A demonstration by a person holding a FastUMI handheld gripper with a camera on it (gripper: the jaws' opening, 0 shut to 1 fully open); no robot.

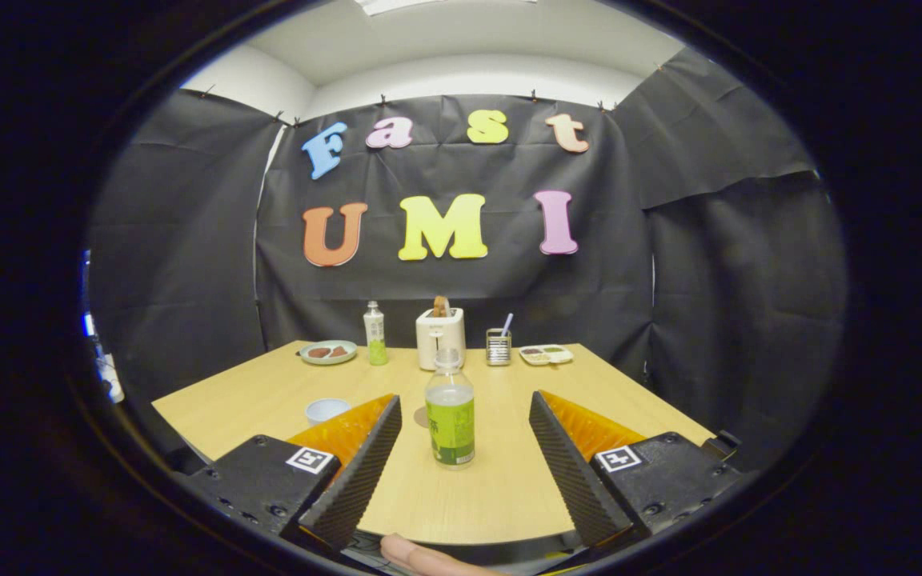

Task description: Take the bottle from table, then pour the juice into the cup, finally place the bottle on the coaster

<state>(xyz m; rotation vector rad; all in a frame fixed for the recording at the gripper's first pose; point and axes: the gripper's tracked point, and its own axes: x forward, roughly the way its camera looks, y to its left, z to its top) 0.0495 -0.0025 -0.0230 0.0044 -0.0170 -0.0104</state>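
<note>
Tool point(465, 416) spread wide, holding nothing. Bottle point(450, 416) upright on bench point(253, 396), between the fingers, touching neither. Coaster point(421, 417) just behind the bottle, partly hidden by it. Cup point(326, 410) beyond the left finger. At the far edge: plate point(328, 352), second bottle point(374, 334), toaster point(440, 336), utensil holder point(498, 346), tray point(546, 354).

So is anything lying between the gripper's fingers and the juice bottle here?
No. In the gripper view the gripper is open, and the bottle stands upright between its fingers, with bare table on either side of it.
</note>
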